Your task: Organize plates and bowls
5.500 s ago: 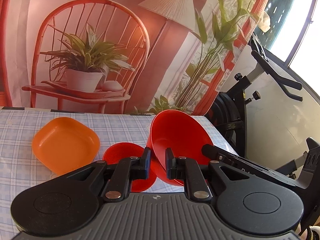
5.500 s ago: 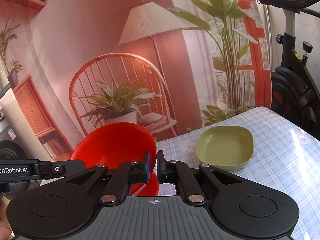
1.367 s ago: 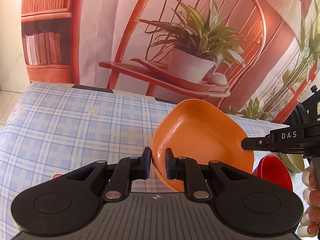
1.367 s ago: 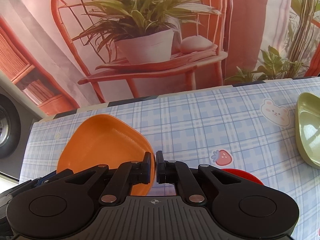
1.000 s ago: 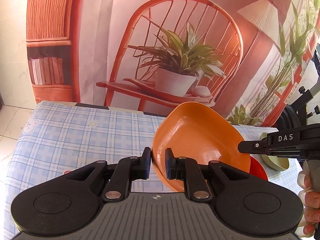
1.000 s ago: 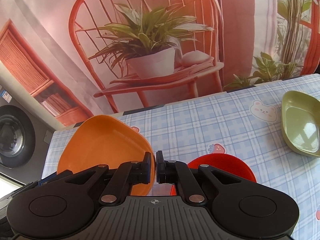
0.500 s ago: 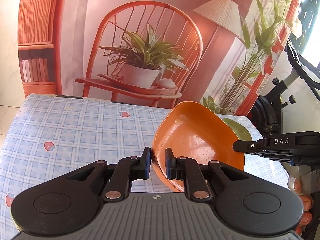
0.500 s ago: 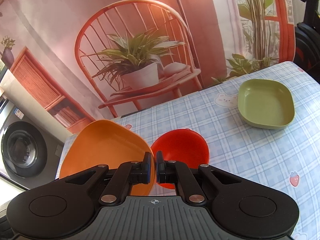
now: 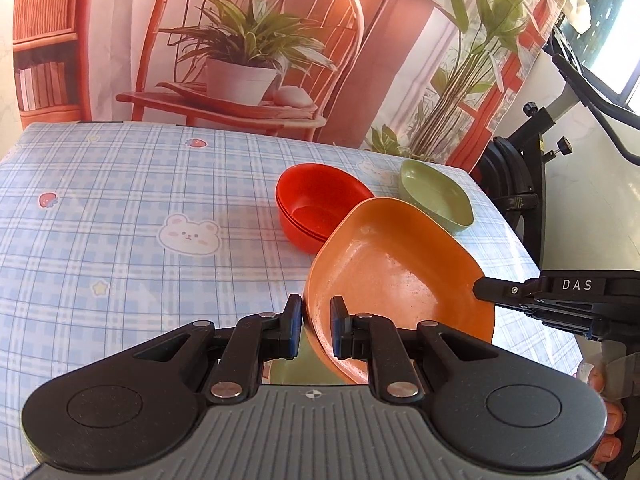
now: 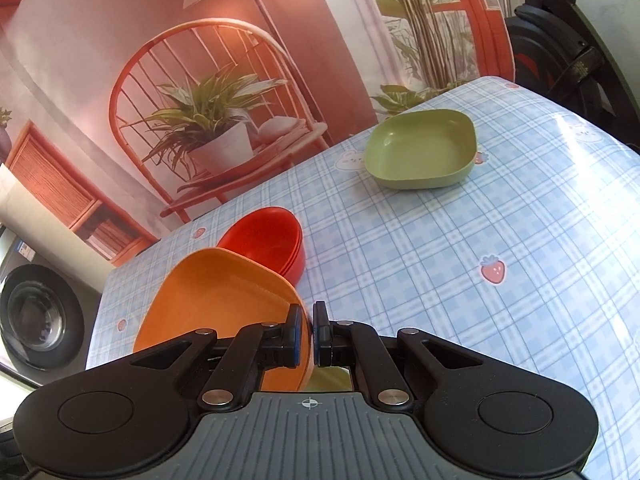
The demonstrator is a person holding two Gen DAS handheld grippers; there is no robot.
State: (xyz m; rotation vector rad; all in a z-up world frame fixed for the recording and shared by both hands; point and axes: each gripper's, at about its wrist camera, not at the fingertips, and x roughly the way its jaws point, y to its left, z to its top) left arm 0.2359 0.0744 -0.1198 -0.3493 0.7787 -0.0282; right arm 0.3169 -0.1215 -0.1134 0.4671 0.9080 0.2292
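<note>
My left gripper (image 9: 316,326) is shut on the near rim of an orange plate (image 9: 396,276) and holds it tilted above the table. My right gripper (image 10: 307,336) is shut on the same orange plate's (image 10: 224,304) opposite rim. A stack of red bowls (image 9: 316,204) stands on the table beyond the plate; it also shows in the right wrist view (image 10: 268,240). A green plate (image 9: 436,192) lies at the far right of the table (image 10: 420,152). Something green shows under the held plate (image 9: 296,372).
The table has a blue checked cloth (image 9: 120,220) with bear and strawberry prints. A printed backdrop hangs behind it. An exercise bike (image 9: 532,152) stands off the table's right end. A washing machine (image 10: 36,320) is at the left.
Both grippers have carried the orange plate to the right, toward the red bowls and the green plate. The red bowls now show beyond the plate in both views.
</note>
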